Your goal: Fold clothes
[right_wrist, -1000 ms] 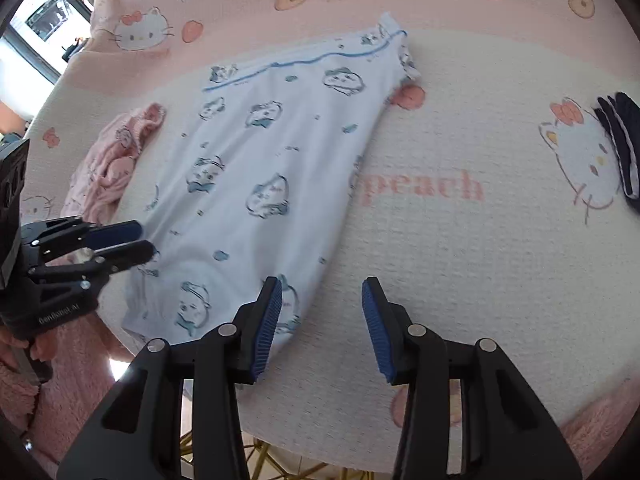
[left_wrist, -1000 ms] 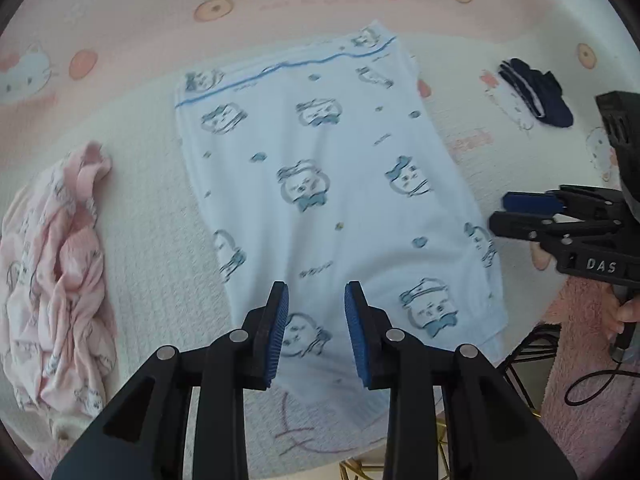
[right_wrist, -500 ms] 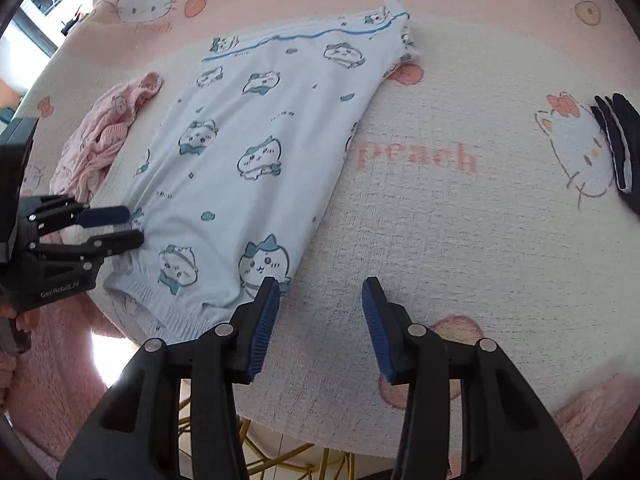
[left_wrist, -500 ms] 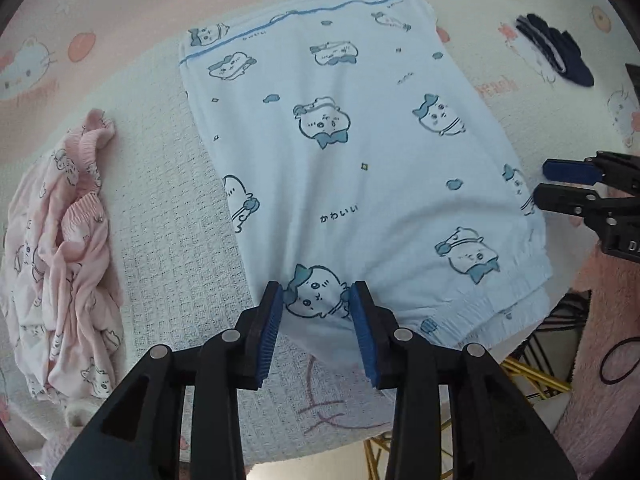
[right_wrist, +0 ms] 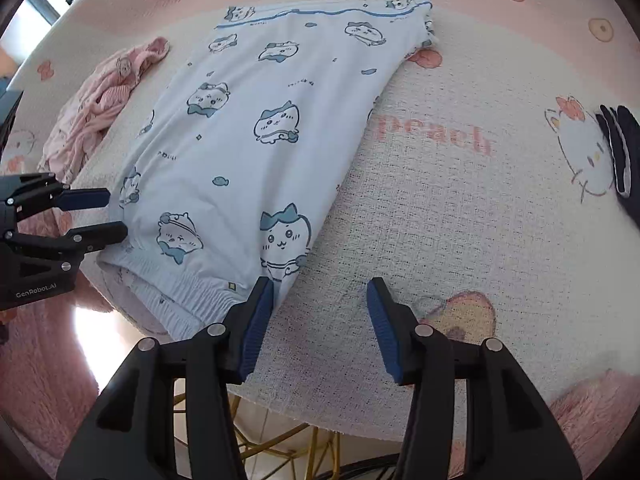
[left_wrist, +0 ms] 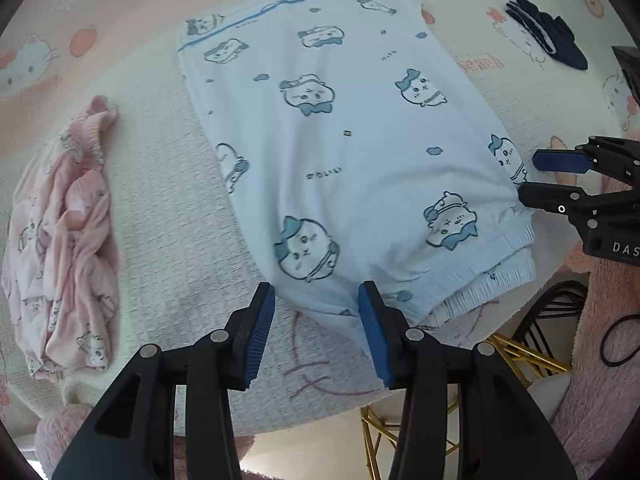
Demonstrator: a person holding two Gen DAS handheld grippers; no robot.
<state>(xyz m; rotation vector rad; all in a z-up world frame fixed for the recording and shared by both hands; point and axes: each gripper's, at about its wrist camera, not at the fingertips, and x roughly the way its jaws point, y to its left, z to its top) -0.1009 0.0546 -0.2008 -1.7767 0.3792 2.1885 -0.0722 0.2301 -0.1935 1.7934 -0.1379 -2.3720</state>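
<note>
- Since the earlier frames, both grippers have come in closer over the near, elastic-waisted end of the pale blue garment (left_wrist: 360, 152), which now fills more of each view; its far, blue-trimmed end lies away across the tabletop.
- Spread flat on the cream and pink cartoon-print cloth (right_wrist: 440, 208), the garment has a crumpled pink garment (left_wrist: 68, 232) lying apart on its left and a dark glove (left_wrist: 548, 34) well off to its right.
- Judging by this, the step in hand is lining up on the two waistband corners before the first fold.
- Left gripper (left_wrist: 316, 316): jaws opening, moderately apart, holding nothing; the left waistband corner lies between the fingertips in view, not pinched.
- Right gripper (right_wrist: 320, 312): jaws opening, empty; its left finger is at the garment's right corner, the rest over bare cloth.
- Next, each should probably lower, close on its corner, then carry the waistband toward the far end.
</note>
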